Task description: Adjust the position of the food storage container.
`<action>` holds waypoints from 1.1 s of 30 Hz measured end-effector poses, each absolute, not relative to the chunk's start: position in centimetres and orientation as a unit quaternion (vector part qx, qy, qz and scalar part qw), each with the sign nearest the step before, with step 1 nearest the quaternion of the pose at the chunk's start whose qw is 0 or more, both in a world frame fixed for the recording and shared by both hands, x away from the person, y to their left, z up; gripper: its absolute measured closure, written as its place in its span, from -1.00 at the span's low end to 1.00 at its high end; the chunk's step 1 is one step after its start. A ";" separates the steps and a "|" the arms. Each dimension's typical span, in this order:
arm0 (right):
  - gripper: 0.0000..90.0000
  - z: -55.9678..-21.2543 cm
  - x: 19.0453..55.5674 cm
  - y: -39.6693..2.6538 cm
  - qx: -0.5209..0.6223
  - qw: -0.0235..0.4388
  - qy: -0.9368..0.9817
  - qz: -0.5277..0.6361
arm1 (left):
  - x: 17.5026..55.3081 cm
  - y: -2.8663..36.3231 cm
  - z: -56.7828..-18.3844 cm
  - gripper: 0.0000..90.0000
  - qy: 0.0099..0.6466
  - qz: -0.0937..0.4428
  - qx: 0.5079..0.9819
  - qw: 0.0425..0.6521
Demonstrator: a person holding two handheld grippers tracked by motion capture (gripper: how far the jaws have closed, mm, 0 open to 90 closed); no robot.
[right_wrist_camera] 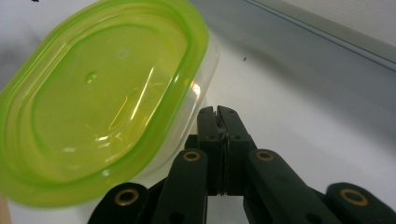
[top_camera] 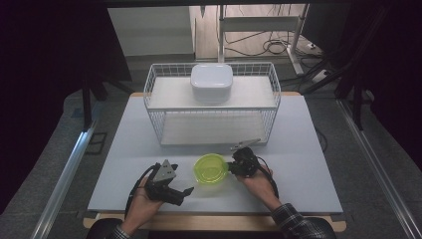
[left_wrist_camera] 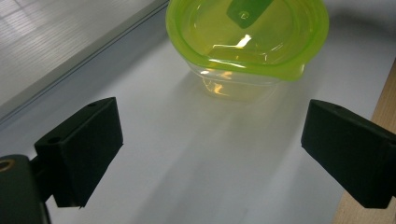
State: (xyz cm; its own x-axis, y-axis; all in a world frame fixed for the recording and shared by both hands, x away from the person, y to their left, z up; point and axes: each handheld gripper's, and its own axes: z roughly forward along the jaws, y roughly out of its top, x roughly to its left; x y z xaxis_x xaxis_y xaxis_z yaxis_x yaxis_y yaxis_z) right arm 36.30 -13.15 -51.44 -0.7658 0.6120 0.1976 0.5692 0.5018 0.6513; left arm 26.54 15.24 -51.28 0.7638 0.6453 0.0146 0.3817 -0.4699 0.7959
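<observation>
A clear tub with a lime-green lid (top_camera: 211,168) stands on the pale table near its front middle. My right gripper (top_camera: 234,166) lies right beside the tub's right side. In the right gripper view its jaws (right_wrist_camera: 218,112) are shut together with nothing between them, tips against the tub's clear wall (right_wrist_camera: 205,70). My left gripper (top_camera: 184,194) rests low at the tub's front left, a short gap from it. In the left gripper view it (left_wrist_camera: 212,135) stands wide open, pointing at the tub (left_wrist_camera: 247,42), with bare table between its fingers.
A white wire rack (top_camera: 154,94) with two shelves stands behind the tub, and a white lidded box (top_camera: 211,82) sits on its top shelf. A small metal piece (top_camera: 245,144) lies at the rack's front right. The table's wooden front edge (left_wrist_camera: 385,93) runs close by my left gripper.
</observation>
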 end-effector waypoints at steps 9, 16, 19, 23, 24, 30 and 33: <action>0.86 -50.9 36.7 -14.1 0.338 0.060 0.866 0.363 | 26.5 15.3 -51.3 -0.88 0.304 0.158 0.843 0.415; 0.50 -49.9 36.3 -15.8 0.340 0.105 0.860 0.365 | 26.5 15.5 -51.3 -0.88 0.308 0.155 0.842 0.415; 0.25 -49.3 35.7 -16.5 0.339 0.120 0.856 0.372 | 26.4 15.6 -51.2 -0.89 0.308 0.154 0.841 0.417; -0.14 -48.8 35.0 -17.4 0.335 0.129 0.851 0.383 | 26.4 15.7 -51.2 -0.89 0.308 0.156 0.840 0.418; -0.21 -48.7 34.9 -17.6 0.333 0.128 0.851 0.384 | 26.4 15.8 -51.2 -0.89 0.308 0.156 0.840 0.418; -0.65 -48.7 34.0 -18.0 0.324 0.131 0.847 0.400 | 26.1 16.3 -51.4 -0.90 0.311 0.155 0.839 0.418; -0.77 -48.8 33.5 -18.2 0.316 0.123 0.849 0.405 | 25.9 16.6 -51.5 -0.90 0.315 0.154 0.837 0.420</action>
